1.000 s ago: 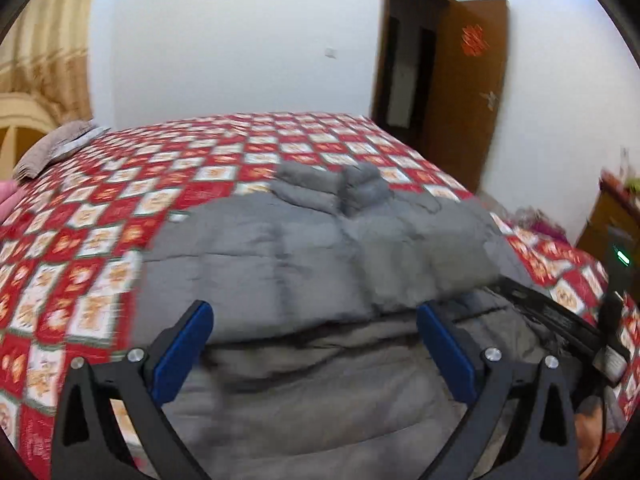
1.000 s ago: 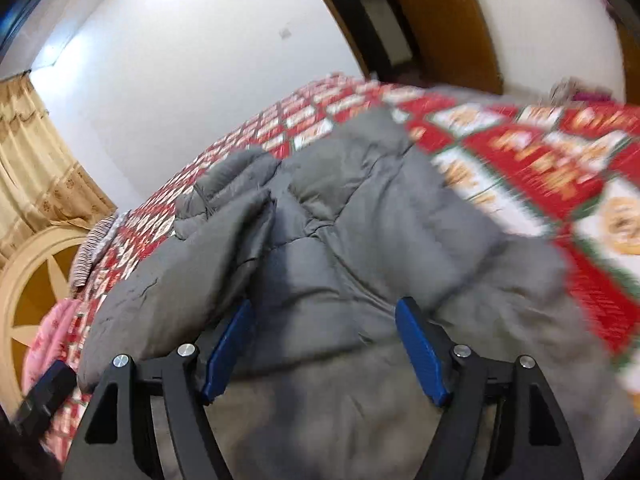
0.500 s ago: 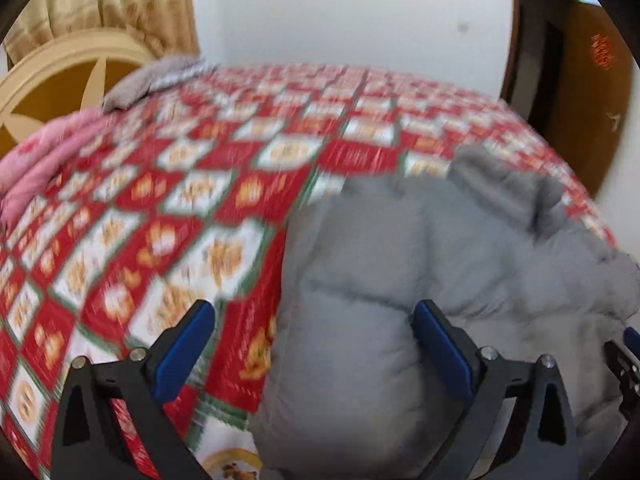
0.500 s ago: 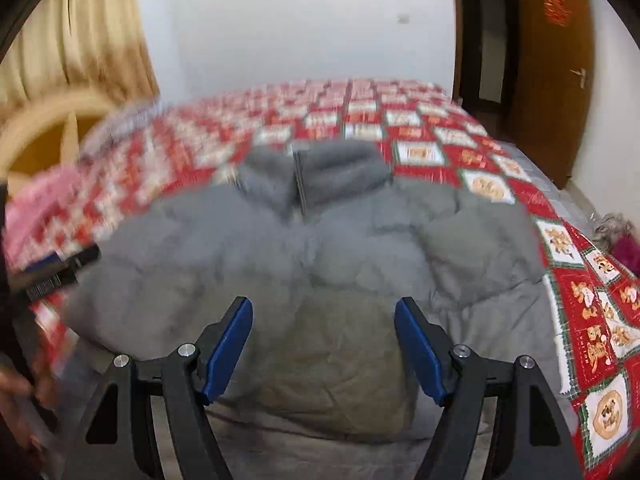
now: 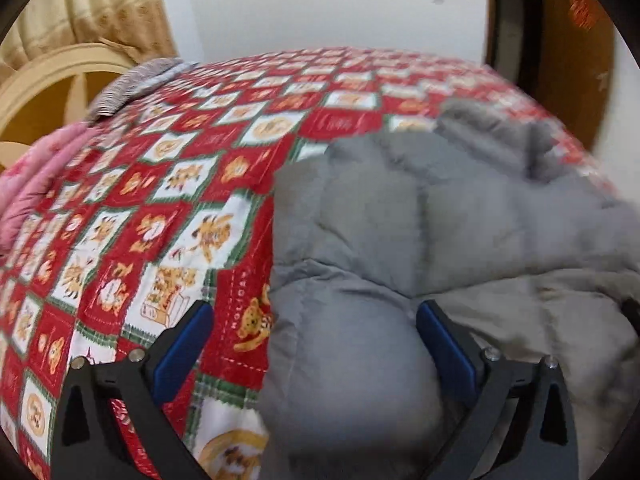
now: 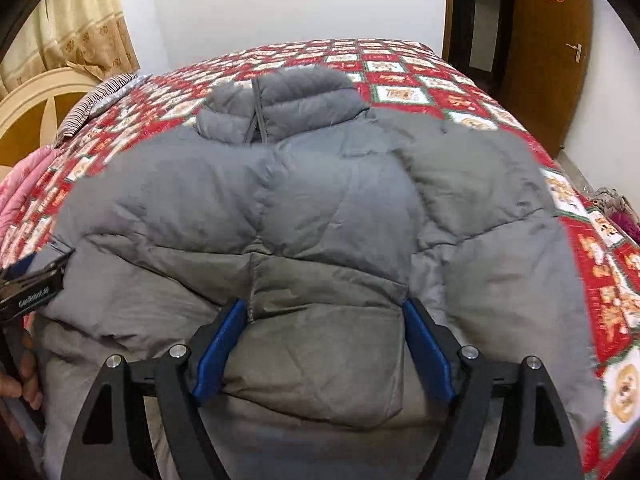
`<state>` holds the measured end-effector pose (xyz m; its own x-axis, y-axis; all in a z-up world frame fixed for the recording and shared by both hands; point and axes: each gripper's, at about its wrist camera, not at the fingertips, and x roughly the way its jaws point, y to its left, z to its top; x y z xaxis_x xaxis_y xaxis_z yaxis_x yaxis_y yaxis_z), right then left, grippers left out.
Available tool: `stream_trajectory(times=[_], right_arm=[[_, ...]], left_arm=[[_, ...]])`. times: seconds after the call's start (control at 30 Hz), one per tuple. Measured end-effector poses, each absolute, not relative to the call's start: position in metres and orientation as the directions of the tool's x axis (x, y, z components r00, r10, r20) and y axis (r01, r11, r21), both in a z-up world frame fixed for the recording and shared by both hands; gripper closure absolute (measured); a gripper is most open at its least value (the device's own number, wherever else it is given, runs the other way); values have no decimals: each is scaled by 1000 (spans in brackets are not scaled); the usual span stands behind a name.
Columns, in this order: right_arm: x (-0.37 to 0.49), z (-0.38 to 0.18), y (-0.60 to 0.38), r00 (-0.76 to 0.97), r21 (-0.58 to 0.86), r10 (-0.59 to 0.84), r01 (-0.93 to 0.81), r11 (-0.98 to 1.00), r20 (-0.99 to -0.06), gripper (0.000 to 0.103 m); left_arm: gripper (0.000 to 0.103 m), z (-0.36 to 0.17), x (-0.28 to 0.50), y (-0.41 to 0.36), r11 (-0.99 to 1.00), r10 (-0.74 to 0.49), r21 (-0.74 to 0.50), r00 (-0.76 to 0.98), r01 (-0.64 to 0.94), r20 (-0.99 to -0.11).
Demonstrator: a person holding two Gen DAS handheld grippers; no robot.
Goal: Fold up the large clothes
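Right wrist view: the right gripper [image 6: 322, 346] is seen with jaws wide, just opened further, nothing pinched, above the jacket [image 6: 312, 216] hem. Left gripper [image 5: 310, 350] is likewise spread, straddling the jacket's left edge, nearer that side. Beyond, the jacket is laid flat on the quilt [image 6: 400, 68], its long axis running away toward the collar [image 6: 280, 108].
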<state>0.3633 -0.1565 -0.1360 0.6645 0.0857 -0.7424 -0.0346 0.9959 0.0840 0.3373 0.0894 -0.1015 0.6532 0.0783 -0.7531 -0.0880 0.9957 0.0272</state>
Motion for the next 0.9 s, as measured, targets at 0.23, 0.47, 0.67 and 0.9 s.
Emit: stream_trajectory(times=[0.23,0.47,0.67,0.9], right_arm=[[414,-61,-168,723,184,135,-11,983,-677,23],[458,-57,-166,684,230,141,39,972,-716,23],[495,-61,-162,667,231,132,62,971,-733,23],[483,-123,-163,575,80,24,73,994,-818,23]], left_arm=[[0,-26,372,94,996,-12,-74,733,-52,-680],[0,-39,414,80,989,-66,-141,705,-48,-706],[0,-71,418,45,968,-162,-248,666,-35,-728],[0,-119,395,1,993,-111,-59,649,101,-753]])
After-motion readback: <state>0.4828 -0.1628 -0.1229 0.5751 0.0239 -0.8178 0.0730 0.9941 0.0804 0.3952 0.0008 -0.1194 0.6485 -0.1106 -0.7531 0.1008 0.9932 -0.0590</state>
